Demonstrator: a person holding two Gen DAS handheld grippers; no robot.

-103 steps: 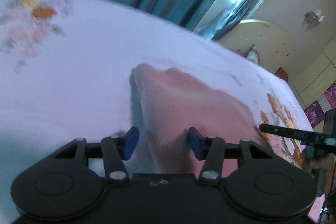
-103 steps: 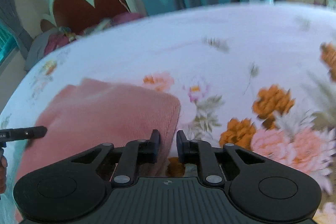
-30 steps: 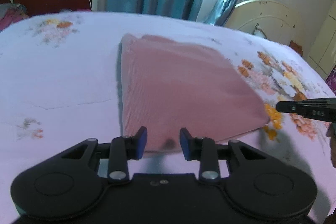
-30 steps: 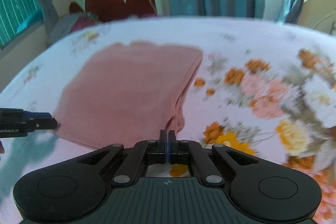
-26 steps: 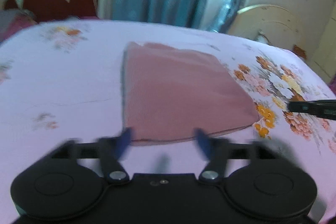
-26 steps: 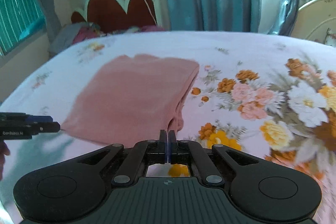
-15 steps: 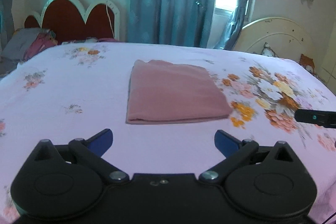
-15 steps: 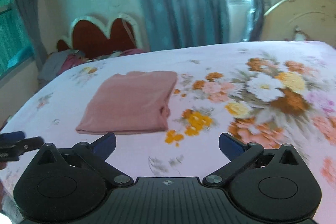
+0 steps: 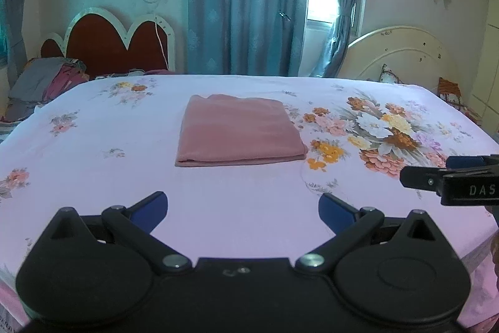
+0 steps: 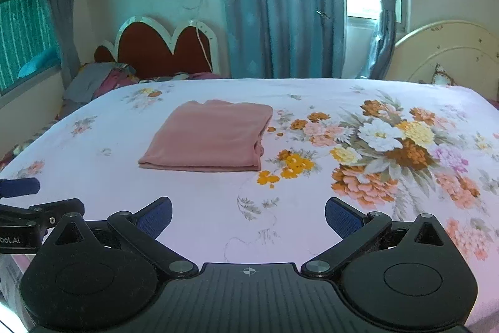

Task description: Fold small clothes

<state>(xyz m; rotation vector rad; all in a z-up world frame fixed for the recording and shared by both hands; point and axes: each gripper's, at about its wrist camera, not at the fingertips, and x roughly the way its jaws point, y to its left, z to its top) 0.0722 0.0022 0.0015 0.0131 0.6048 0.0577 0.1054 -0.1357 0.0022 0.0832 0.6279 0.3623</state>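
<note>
A pink garment (image 9: 237,131) lies folded into a flat rectangle in the middle of the bed; it also shows in the right wrist view (image 10: 210,137). My left gripper (image 9: 243,209) is wide open and empty, held back near the bed's front edge, well short of the garment. My right gripper (image 10: 248,214) is also wide open and empty, pulled back to the same distance. Each gripper's tip shows at the edge of the other's view: the right gripper (image 9: 449,178) and the left gripper (image 10: 28,208).
The bed has a white floral sheet (image 9: 383,133). A red scalloped headboard (image 9: 115,46) and a pile of clothes (image 9: 46,83) stand at the far left. Blue curtains (image 9: 246,2) hang behind, and a cream headboard (image 9: 402,55) is at the right.
Both grippers let go of the folded pink garment, opened wide and drew back toward the bed's front edge. The garment stays flat in the middle of the bed.
</note>
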